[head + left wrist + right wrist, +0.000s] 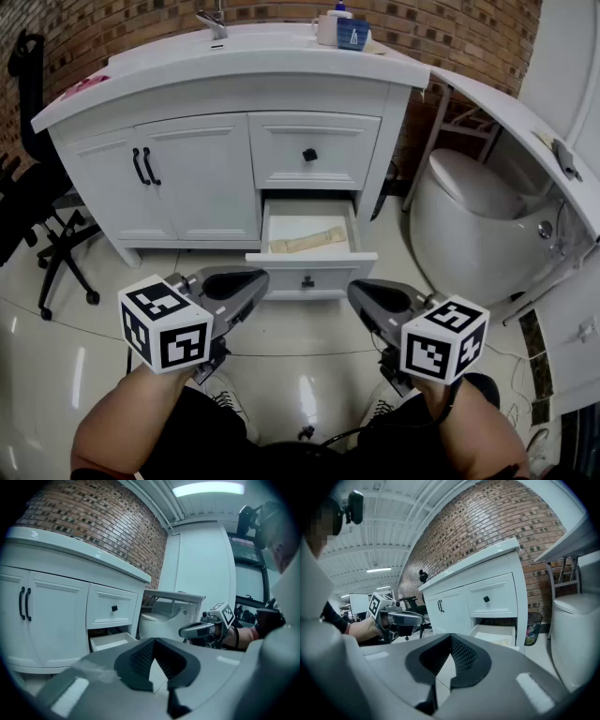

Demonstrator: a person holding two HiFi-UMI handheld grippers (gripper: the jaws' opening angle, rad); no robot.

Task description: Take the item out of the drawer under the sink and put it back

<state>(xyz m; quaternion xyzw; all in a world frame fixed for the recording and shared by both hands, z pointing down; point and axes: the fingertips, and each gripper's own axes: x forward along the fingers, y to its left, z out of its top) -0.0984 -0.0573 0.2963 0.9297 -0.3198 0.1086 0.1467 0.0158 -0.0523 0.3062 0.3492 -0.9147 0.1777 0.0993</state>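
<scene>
While both claws sit pinched shut and empty, my left gripper (253, 284) and right gripper (366, 296) hover short of the open white drawer (309, 258) at twelve o'clock. The flat tan packet (306, 244) lies inside it, untouched. Danger here: reach in without opening and I'd shove it rearward, or knock the drawer front.

In your head view the tan item (307, 243) in the open drawer (281, 274) is too small to identify. The top edge cuts off the faucet (214, 21), the left edge the office chair (23, 202)
</scene>
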